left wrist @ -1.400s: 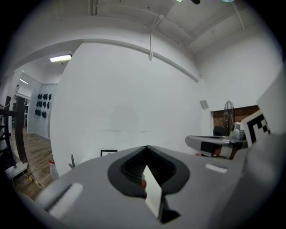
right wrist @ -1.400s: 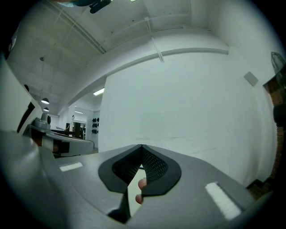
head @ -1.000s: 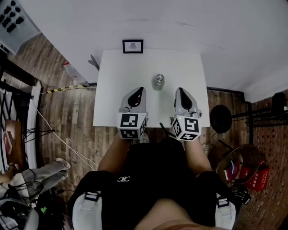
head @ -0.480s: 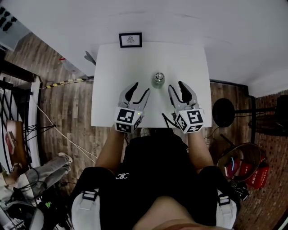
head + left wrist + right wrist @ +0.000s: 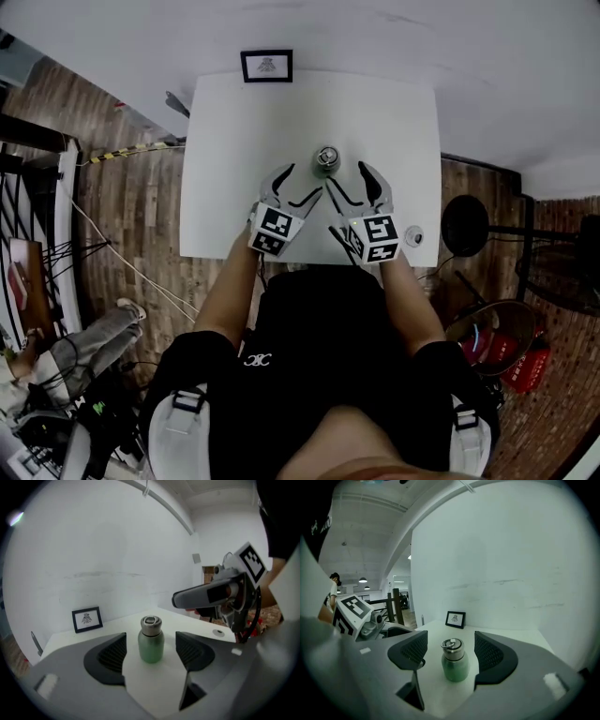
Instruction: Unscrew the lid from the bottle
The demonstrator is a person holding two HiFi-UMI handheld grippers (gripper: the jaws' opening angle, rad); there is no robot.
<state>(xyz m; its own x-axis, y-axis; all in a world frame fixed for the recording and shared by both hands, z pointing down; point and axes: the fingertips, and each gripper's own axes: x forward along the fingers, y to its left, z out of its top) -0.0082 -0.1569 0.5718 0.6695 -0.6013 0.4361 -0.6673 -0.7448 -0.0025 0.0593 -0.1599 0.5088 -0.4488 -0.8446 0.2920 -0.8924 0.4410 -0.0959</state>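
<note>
A small green bottle (image 5: 326, 159) with a metal ringed lid (image 5: 150, 625) stands upright mid-table. My left gripper (image 5: 298, 184) sits just near-left of it, my right gripper (image 5: 349, 180) just near-right, both angled toward it. In the left gripper view the bottle (image 5: 151, 639) appears ahead between the opening jaws of the left gripper (image 5: 150, 653), untouched. The right gripper view shows the same bottle (image 5: 454, 660) ahead of my right gripper (image 5: 449, 656), whose jaws are also opening, with gaps on both sides.
The white table (image 5: 244, 122) stands against a white wall. A small framed picture (image 5: 266, 66) leans at its far edge. A small round object (image 5: 413, 236) lies near the table's right front corner. A black round stand (image 5: 461, 246) sits on the floor to the right.
Both grippers have moved forward and inward toward the bottle. Their jaws, shut a second ago, have spread wide.
</note>
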